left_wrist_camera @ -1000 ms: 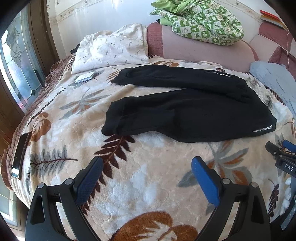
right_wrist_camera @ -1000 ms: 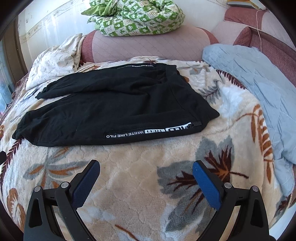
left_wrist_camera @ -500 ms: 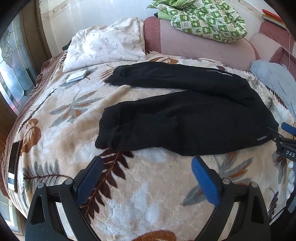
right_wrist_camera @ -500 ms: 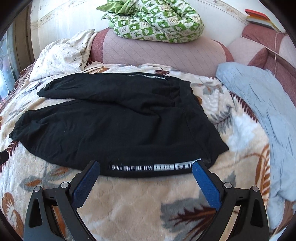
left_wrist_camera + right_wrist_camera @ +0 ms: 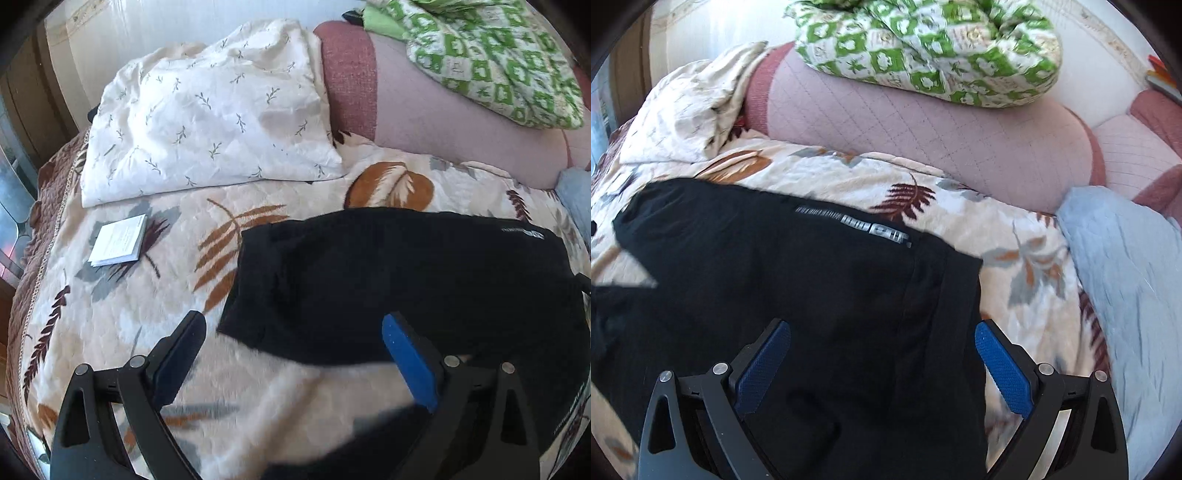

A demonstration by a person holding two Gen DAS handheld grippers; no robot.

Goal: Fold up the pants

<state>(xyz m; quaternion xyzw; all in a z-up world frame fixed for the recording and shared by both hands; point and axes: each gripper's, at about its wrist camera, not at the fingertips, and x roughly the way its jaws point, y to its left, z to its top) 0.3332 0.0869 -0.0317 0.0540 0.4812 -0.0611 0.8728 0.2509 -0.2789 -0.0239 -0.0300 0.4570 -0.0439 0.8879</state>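
on the bed, across a leaf-patterned blanket [image 5: 122, 325], the black pants [image 5: 388, 280] lie spread flat, the waistband end toward my right side, where a printed logo strip [image 5: 853, 221] shows near the far edge. my left tool [image 5: 291, 354] is wide open above the near edge of the pants; its right blue pad sits over the black fabric, its left pad over bare blanket, and nothing lies between them but cloth below. my right tool [image 5: 879, 358] is also spread open, directly over the waist portion of the pants, gripping nothing. contact with the fabric cannot be confirmed in either view. a white sprigged pillow [image 5: 207, 122] lies beyond the pants to the left, a small white booklet [image 5: 118, 240] just in front of it. a green checked quilt [image 5: 923, 48] rests on the pink headboard cushion [image 5: 923, 136]. a pale blue cover [image 5: 1134, 295] lies to the right.
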